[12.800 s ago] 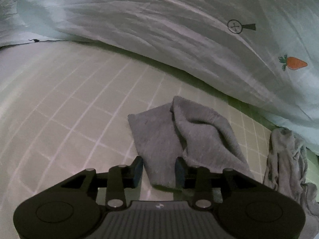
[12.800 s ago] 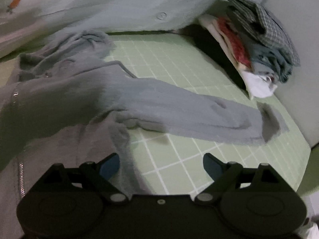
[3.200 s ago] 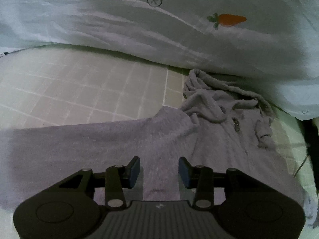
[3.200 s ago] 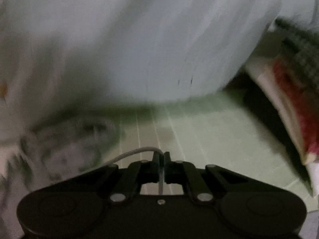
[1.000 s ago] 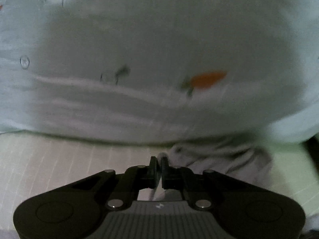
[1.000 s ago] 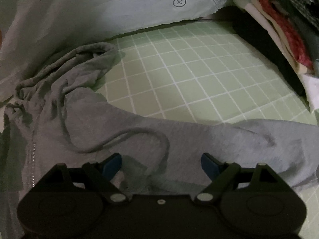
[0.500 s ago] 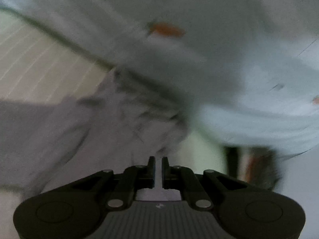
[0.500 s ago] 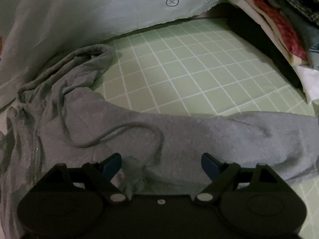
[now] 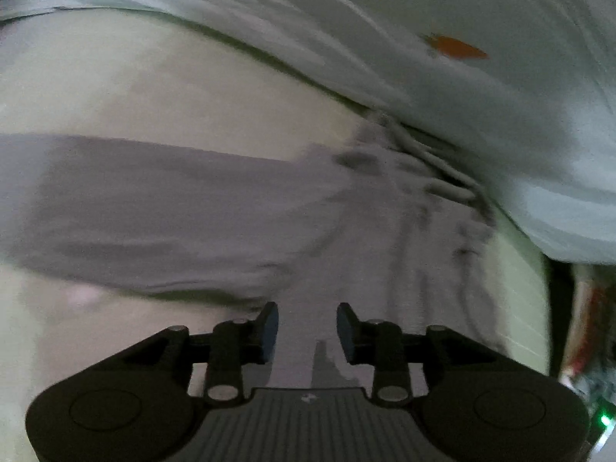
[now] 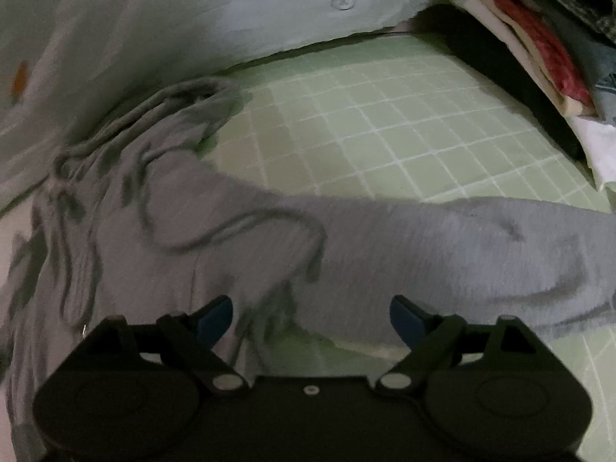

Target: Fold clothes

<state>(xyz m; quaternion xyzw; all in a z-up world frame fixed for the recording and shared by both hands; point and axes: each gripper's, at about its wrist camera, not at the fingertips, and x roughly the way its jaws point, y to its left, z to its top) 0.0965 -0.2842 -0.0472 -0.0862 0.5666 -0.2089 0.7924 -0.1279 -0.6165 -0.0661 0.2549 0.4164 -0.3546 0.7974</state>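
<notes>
One grey hoodie (image 10: pixel 238 238) flat, sleeves spread sideways, hood toward quilt (image 10: pixel 215 11).

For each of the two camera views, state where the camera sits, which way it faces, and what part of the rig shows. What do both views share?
Left wrist: behind the left tool, angled down at the grey hoodie sleeve; its jaws are opening with nothing between them.
Right wrist: behind the right tool, angled down at the hoodie's other sleeve on the green checked sheet; jaws wide.
Shared: hoodie, pale quilt.
</notes>
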